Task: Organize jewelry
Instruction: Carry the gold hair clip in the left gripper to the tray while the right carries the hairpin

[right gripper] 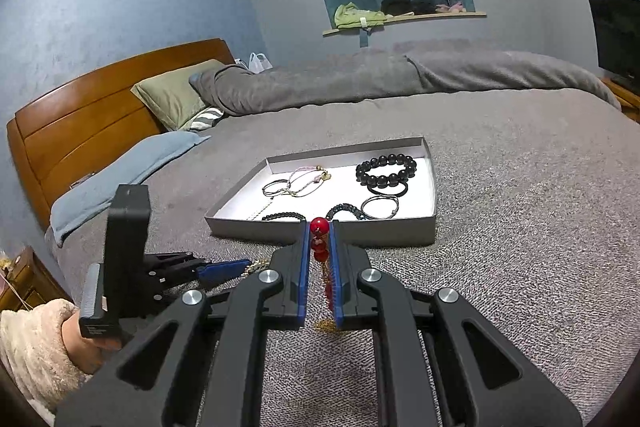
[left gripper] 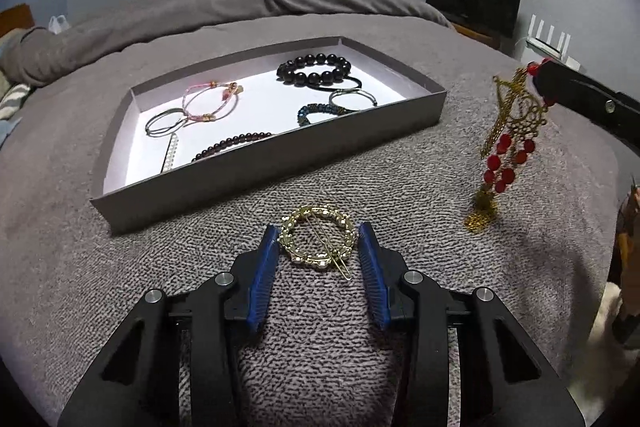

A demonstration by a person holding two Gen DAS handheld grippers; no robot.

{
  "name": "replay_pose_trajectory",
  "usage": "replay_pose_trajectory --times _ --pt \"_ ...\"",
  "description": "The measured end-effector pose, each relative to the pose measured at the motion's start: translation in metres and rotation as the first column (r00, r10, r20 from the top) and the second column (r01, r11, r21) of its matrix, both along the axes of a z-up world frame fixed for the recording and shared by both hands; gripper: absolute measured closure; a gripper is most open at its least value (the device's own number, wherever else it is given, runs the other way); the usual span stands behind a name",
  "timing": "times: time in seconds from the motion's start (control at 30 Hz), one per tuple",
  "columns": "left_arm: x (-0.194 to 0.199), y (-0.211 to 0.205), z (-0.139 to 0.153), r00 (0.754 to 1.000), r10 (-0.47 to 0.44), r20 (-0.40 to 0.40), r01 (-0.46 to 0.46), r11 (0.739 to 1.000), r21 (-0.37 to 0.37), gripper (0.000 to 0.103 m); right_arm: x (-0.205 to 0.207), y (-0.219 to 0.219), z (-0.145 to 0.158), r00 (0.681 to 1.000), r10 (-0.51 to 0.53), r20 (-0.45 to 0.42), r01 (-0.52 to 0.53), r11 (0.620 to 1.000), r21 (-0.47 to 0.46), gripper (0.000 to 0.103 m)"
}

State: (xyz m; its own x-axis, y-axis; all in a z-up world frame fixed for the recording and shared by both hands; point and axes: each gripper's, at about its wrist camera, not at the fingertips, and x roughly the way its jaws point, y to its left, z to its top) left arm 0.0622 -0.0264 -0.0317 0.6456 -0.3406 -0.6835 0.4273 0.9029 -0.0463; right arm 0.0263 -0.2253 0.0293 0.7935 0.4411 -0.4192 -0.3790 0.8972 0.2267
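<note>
A round gold hair clip [left gripper: 314,259] lies flat on the grey bedspread between the blue pads of my left gripper [left gripper: 318,239]. The pads stand close on either side of it, the left one at its rim, a thin gap on the right. My right gripper [right gripper: 320,233] is shut on a gold chain necklace with red beads [right gripper: 319,225]. In the left wrist view that necklace [left gripper: 506,163] hangs from the right gripper [left gripper: 540,75], its lower end resting on the bed. A grey tray [left gripper: 280,179] with several bracelets lies beyond; the right wrist view shows it [right gripper: 248,227] straight ahead.
A black bead bracelet [left gripper: 314,69] and a pink cord bracelet [left gripper: 210,99] are among the tray's pieces. A folded grey duvet [right gripper: 360,79], pillows [right gripper: 172,99] and a wooden headboard [right gripper: 72,131] lie behind. A hand in a fuzzy sleeve [right gripper: 36,343] holds the left gripper [right gripper: 236,267].
</note>
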Motion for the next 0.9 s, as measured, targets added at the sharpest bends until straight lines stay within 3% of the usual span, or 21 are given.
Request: replay_pose_trajectory --times 0.23,0.47,0.73,0.9 --pt "-0.008 0.008 0.006 1.0 0.0 0.006 0.0 1.0 -0.022 0.061 0.002 0.001 -0.001 1.0 0.0 -0.004 0.0 1.0 0.0 0.094" --pt "-0.007 0.023 0.036 0.996 0.029 0.079 -0.025 0.998 -0.053 0.061 0.009 0.008 0.013 1.0 0.023 -0.003 -0.023 1.0 0.008 0.094" --pt "0.03 0.043 0.072 0.987 0.093 0.134 -0.081 0.993 -0.091 0.061 0.043 0.023 0.055 0.997 0.032 0.067 -0.031 0.999 -0.004 0.094" --pt "0.066 0.044 0.081 0.98 0.137 0.144 -0.123 0.987 -0.105 0.061 0.078 0.031 0.064 0.997 0.01 0.078 -0.011 1.0 0.009 0.094"
